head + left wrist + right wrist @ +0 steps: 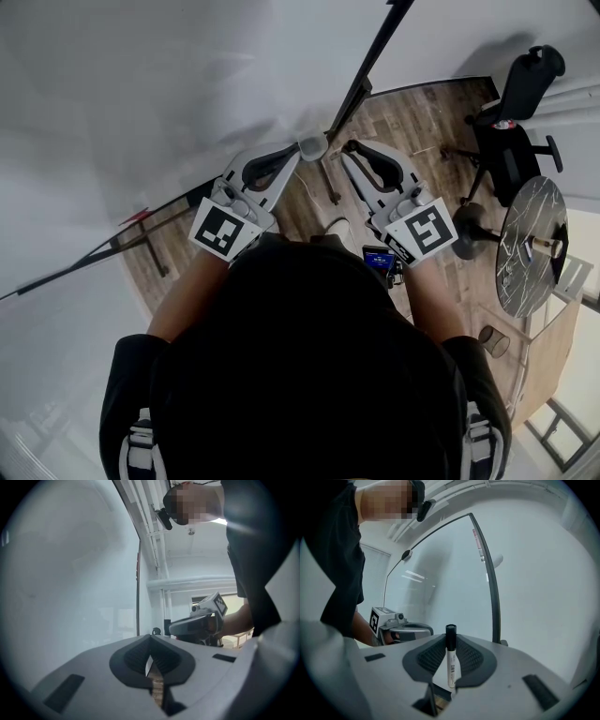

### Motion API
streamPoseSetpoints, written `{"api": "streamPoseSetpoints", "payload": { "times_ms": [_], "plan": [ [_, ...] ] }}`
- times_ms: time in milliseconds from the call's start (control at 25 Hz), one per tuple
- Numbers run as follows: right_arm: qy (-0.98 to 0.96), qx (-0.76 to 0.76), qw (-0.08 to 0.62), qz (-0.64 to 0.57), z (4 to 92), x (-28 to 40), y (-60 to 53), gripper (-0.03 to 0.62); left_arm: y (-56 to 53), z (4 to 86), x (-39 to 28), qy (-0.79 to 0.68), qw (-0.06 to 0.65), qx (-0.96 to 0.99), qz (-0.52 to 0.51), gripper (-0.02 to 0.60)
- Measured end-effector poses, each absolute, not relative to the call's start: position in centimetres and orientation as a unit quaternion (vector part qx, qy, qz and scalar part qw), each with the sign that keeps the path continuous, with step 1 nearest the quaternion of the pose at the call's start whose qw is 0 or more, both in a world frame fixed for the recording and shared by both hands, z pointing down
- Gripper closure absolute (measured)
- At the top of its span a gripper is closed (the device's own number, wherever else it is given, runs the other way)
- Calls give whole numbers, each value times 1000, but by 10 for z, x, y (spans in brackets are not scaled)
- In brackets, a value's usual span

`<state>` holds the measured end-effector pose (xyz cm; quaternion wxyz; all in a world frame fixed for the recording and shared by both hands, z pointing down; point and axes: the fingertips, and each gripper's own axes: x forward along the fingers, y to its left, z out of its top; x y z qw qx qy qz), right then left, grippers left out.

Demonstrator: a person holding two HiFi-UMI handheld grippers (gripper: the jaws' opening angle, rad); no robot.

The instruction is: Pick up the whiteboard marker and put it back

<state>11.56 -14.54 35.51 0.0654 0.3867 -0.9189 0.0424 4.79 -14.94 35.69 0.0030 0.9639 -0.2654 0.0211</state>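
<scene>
While the whiteboard marker [450,663] stands upright between the jaws of the right gripper [451,641], which are clamped on its thin round barrel with the black cap on top, we judge the main danger to be a slip or a turn inside the pads. The contact is narrow, so a tilt of the hand or a small loosening could let the marker swing or drop to the wooden floor [394,122] below. We cannot say whether the pads press only on the barrel or partly on the cap; if on the cap, a pull could separate it. The left gripper [150,641] has its jaws together with nothing between them, and in the head view its tip is just beside the tip of the right one, so a careless move could knock the marker. Close in front is the whiteboard [534,583] with its dark frame [489,583], and a push forward could strike the marker against it. No view shows us the ledge or holder where the marker belongs, so a blind placement may miss.
</scene>
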Motion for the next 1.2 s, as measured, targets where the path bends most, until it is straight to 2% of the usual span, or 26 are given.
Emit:
{"api": "streamPoseSetpoints", "payload": {
  "times_ms": [560,840,1200],
  "plan": [
    [-916,391,74,38,376,105,-170,530,-155,371,43,-278,-4,960,20,578],
    [-914,388,107,52,416,98,-192,530,-162,386,42,-276,3,961,11,578],
    [-913,385,114,77,459,94,-212,530,-170,404,40,-282,24,959,14,578]
  ]
}}
